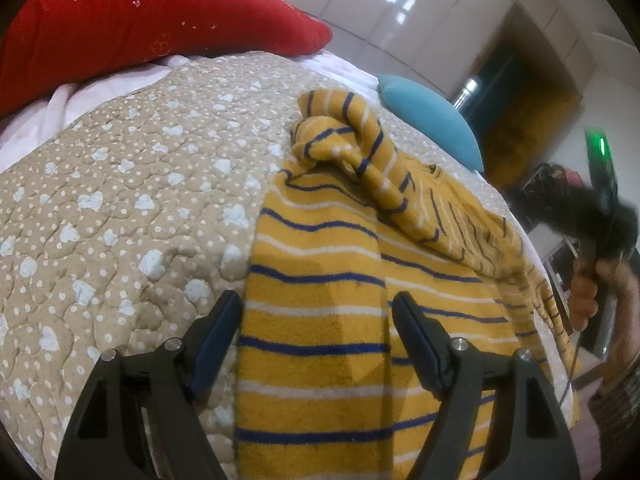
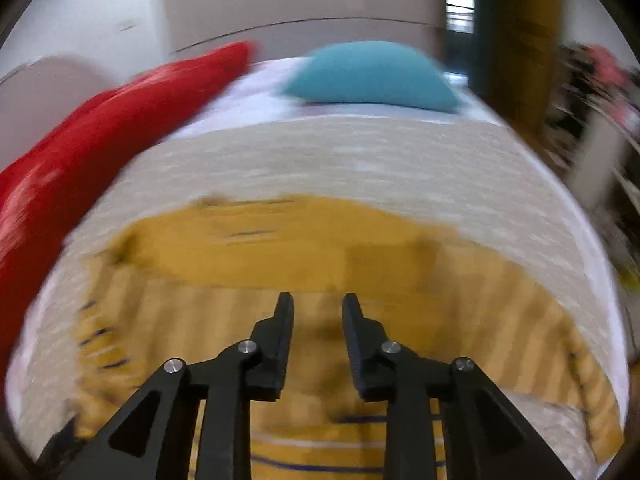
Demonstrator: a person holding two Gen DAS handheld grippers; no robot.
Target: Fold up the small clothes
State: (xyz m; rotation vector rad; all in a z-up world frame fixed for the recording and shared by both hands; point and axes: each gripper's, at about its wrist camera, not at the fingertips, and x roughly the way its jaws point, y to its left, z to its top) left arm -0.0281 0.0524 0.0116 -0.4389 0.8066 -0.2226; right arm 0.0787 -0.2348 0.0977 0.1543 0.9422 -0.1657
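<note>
both grippers released over the striped shirt, nothing grasped.
our left gripper (image 1: 316, 316) hangs jaws wide at the left edge of the yellow striped shirt (image 1: 320, 280) lying on the quilt (image 1: 120, 200); right gripper (image 2: 318, 308) jaws parted above it, view blurred. risk: the bunched sleeve (image 1: 344, 148) stays twisted, so we'd fold in a lump; or we pinch the quilt too.

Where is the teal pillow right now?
In the left wrist view the teal pillow lies at the bed's far right, just beyond the striped yellow garment.
</note>
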